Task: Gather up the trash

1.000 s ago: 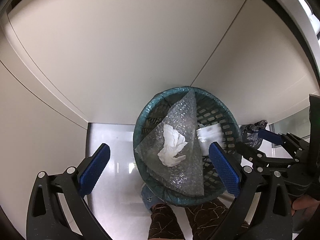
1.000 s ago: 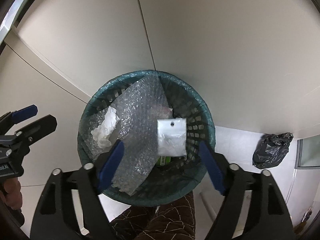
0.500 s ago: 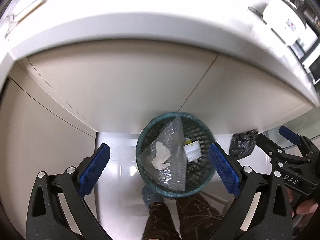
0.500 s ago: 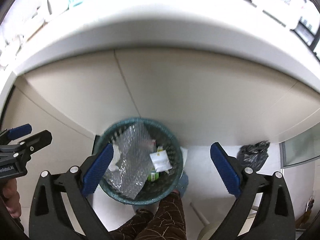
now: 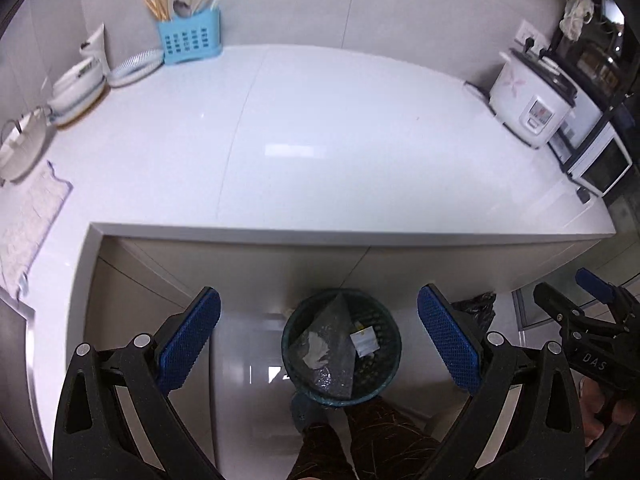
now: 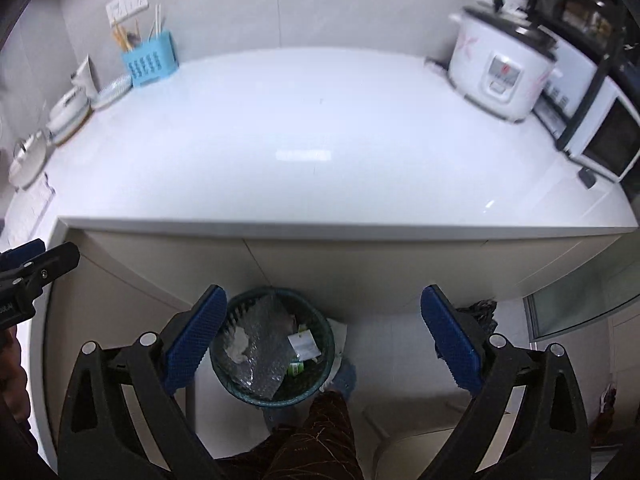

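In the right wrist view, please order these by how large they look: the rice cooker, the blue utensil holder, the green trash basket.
1. Green trash basket
2. Rice cooker, close to the basket, so this order is unsure
3. Blue utensil holder, clearly smallest

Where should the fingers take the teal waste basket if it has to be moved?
Judgement: pinch the rim of the teal waste basket at its right side, from above. It stands upright on the floor, mouth open; there the mesh wall is bare, whereas the bubble wrap leans across the left. One finger goes inside, one outside.
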`<state>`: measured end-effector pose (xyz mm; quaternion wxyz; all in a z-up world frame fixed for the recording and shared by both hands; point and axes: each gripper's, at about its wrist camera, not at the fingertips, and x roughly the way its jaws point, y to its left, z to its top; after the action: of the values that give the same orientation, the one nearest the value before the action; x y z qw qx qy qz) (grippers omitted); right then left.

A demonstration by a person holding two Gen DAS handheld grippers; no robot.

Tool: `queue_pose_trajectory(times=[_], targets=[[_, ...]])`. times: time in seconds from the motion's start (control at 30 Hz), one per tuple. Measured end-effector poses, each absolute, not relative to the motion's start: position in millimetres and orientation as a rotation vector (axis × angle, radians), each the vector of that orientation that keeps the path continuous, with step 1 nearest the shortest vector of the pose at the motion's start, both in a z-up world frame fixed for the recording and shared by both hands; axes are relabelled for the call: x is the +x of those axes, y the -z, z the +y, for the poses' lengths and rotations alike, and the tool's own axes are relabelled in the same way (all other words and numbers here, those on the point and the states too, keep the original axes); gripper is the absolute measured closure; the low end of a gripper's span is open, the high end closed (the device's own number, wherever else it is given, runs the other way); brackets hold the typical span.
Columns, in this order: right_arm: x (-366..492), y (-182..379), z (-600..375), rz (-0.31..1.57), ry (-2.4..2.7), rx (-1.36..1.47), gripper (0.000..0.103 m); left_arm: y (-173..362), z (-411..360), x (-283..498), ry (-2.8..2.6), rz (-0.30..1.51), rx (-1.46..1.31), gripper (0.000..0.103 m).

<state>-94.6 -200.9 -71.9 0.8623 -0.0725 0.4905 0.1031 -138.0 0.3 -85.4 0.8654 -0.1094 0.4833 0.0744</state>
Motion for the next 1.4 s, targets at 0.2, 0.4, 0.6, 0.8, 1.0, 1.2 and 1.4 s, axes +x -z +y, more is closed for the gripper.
queue_pose_trajectory(times=[0.2, 0.4, 0.6, 0.8, 1.0, 1.2, 1.4], targets=[[-106, 20, -200, 1.015, -0.184, -0.113, 0.009, 30, -4, -150, -0.166, 0.988, -0.190, 0.006], [-117, -26, -196, 1.004, -0.215, -0.078, 0.009, -12, -7, -166, -0.127, 0.981, -0.206, 0.006], [-127, -54, -184, 0.995, -0.229, -0.093, 0.009, -29, -7, -172, -0.137, 0.993, -0.192, 0.006], [-131, -59, -180, 1.012, -0.227, -0.085, 0.009, -33, -5, -172, -0.139, 0.996, -0.200, 0.006], [-127, -52, -181, 1.035, -0.217, -0.081, 0.009, -27, -9, -169, -0.125, 0.998, -0.188, 0.006], [-122, -45, -181, 1.057, -0.217, -0.084, 0.009, -23, -10, -165, -0.126, 1.011, -0.188, 0.006], [-118, -42, -182, 1.064, -0.215, -0.090, 0.009, -22, -12, -160, -0.121, 1.019, -0.180, 0.006]])
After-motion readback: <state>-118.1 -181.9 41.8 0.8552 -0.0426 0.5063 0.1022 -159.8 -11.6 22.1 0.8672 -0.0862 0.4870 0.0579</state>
